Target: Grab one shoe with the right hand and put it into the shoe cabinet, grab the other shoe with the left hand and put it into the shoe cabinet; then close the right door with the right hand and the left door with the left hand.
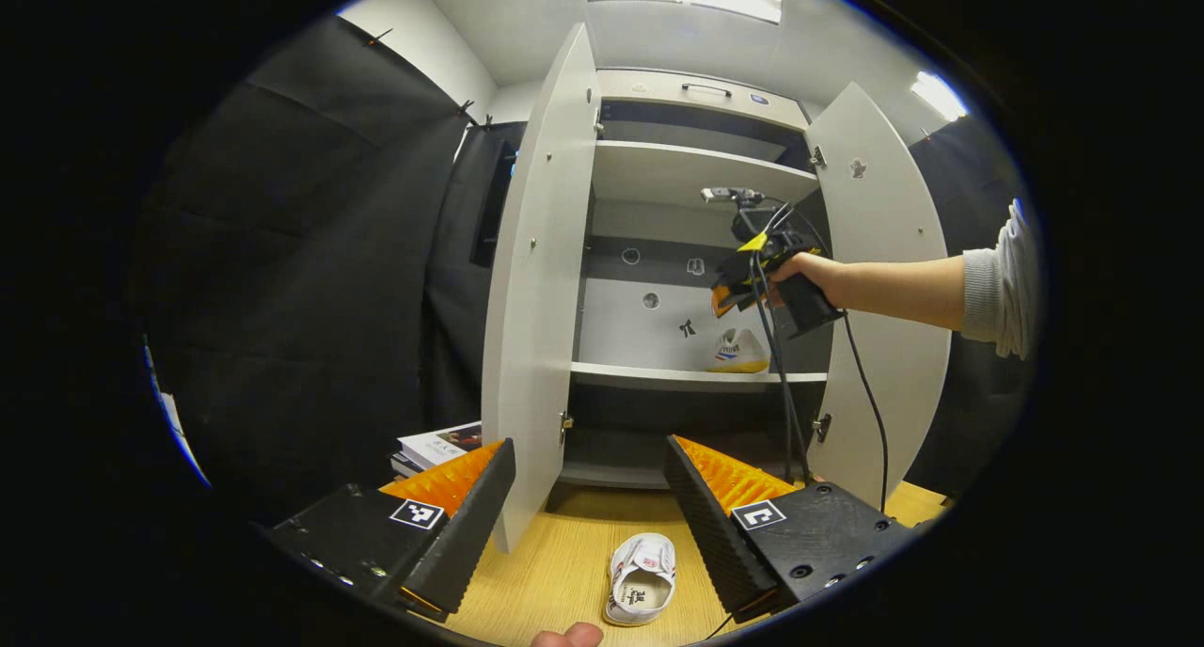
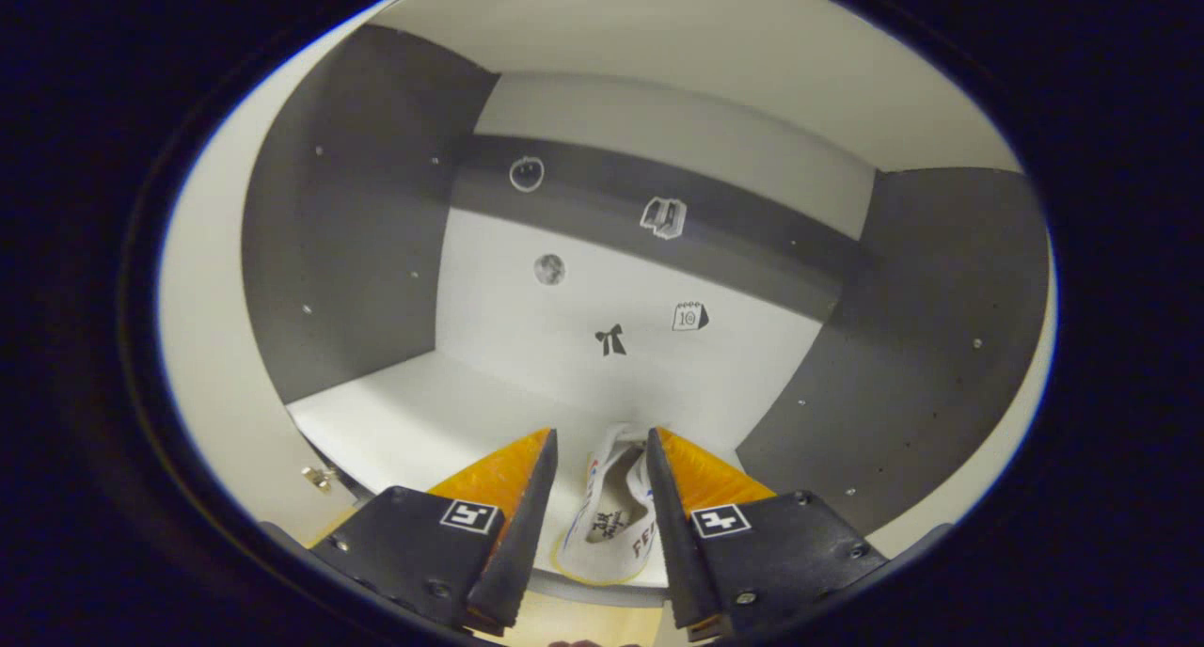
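A white shoe (image 1: pixel 738 353) stood on the middle shelf (image 1: pixel 696 377) of the open shoe cabinet (image 1: pixel 701 172), toward its right side, apparently the first of the pair to be delivered. The right gripper (image 1: pixel 743 285) hung just above and in front of it, held in a hand (image 1: pixel 804 269) on an arm stretched in level from the right, the sleeve (image 1: pixel 997 285) pushed back past the forearm and a cable (image 1: pixel 870 398) trailing down. In the right gripper view, that tool (image 2: pixel 599 482) pointed down into the compartment with the shoe (image 2: pixel 611 520) lying between its fingers (image 2: pixel 522 497); they stood a little apart with a visible gap either side, so the grip looked released rather than pressing.

The second shoe (image 1: pixel 641 578) lay sole-down on the wooden floor (image 1: pixel 555 572) in front of the cabinet, just inside the right finger (image 1: pixel 715 515) of the left gripper (image 1: pixel 591 515), whose fingers were spread wide and held nothing. It was aimed low at the cabinet's foot, seemingly lined up for that pickup. Both the left door (image 1: pixel 541 280) and right door (image 1: pixel 884 280) stood fully open, leaving room for the second delivery. Some books (image 1: pixel 437 447) lay stacked beside the left door.
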### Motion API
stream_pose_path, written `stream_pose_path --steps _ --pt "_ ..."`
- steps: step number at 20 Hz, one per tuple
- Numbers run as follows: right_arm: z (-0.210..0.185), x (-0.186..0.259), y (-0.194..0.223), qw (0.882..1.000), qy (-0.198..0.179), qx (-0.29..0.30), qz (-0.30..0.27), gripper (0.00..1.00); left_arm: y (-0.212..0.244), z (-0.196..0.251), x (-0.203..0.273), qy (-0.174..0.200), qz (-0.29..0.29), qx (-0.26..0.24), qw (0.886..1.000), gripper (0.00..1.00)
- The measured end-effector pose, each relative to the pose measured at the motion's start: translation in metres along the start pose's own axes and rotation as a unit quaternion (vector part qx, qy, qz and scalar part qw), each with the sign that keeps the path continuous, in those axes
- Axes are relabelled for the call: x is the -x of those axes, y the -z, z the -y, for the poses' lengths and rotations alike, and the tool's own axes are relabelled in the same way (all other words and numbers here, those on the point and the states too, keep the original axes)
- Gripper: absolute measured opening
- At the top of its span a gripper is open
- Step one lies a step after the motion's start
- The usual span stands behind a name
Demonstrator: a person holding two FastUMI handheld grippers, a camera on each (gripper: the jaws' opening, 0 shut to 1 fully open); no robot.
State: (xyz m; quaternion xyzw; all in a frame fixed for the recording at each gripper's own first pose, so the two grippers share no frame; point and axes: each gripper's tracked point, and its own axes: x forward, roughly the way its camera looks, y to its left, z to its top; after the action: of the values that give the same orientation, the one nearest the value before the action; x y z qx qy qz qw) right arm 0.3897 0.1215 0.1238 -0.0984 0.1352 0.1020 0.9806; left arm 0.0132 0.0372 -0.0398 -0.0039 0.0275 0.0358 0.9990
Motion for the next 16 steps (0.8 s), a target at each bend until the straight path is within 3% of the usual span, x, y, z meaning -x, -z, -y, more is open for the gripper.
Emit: stream_pose_path --steps 3,4,5,8,11,16 --pt "0.006 0.041 -0.014 0.999 -0.003 -0.010 0.040 0.63 0.000 0.010 0.001 0.014 -0.001 -0.001 1.000 0.95" --pt "0.007 0.057 -0.019 0.998 -0.006 -0.013 0.055 0.69 0.001 0.013 0.002 0.018 0.000 -0.001 1.000 0.95" --pt "0.007 0.073 -0.021 0.997 -0.009 -0.017 0.070 0.63 0.000 0.015 0.002 0.021 0.000 0.000 1.000 0.95" --pt "0.015 0.119 -0.018 0.993 -0.008 -0.024 0.112 0.65 0.002 0.025 0.005 0.035 -0.003 0.002 0.999 0.95" --pt "0.021 0.160 -0.002 0.990 -0.001 -0.036 0.137 0.71 -0.002 0.034 0.009 0.047 0.003 0.006 0.999 0.95" --pt "0.030 0.210 0.049 0.984 0.019 -0.071 0.164 0.71 -0.003 0.049 0.014 0.064 0.001 0.002 0.998 0.95"
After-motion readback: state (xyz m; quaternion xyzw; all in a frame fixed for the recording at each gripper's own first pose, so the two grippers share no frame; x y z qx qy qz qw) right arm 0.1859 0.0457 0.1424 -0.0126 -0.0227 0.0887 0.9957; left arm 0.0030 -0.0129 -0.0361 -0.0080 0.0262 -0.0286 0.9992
